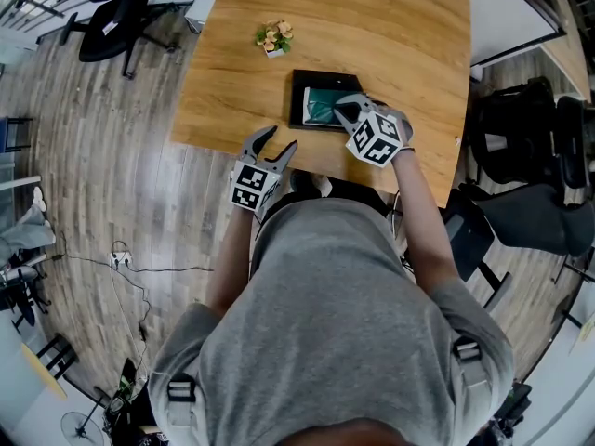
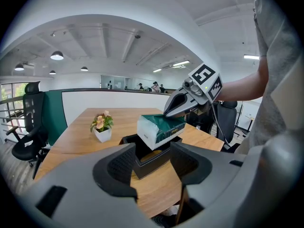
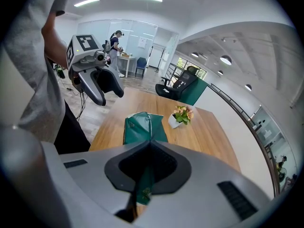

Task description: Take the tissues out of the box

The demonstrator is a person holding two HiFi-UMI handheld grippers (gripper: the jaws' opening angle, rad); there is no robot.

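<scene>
Nearest the person, the left gripper (image 1: pixel 279 140) hangs at the near edge of the wooden table (image 1: pixel 390 26). Its jaws are wide apart with nothing between them, and it touches nothing. It takes no part in the lift.

Straight ahead of those open jaws sits a black box (image 2: pixel 152 161) with its top open. A green and white tissue pack (image 2: pixel 159 129) hangs tilted above the box. Most of the pack shows over the rim. Its lower edge looks to be at the opening or just inside it, and whether it has come clear cannot be told.

The right gripper (image 3: pixel 149 143) has its jaws closed tight on a fold of the pack's green wrapper. The body of the pack lies just beyond the jaw tips, and the pinch is at the pack's top edge on the far side from the left gripper.

Further past both sets of jaws, well apart from the box, a small white pot of flowers (image 1: pixel 274 37) stands on the table.

As a judgement, the task is well under way: the pack is gripped and largely raised. What seems left is to lift it fully clear of the box and put it down on the table beside it.
</scene>
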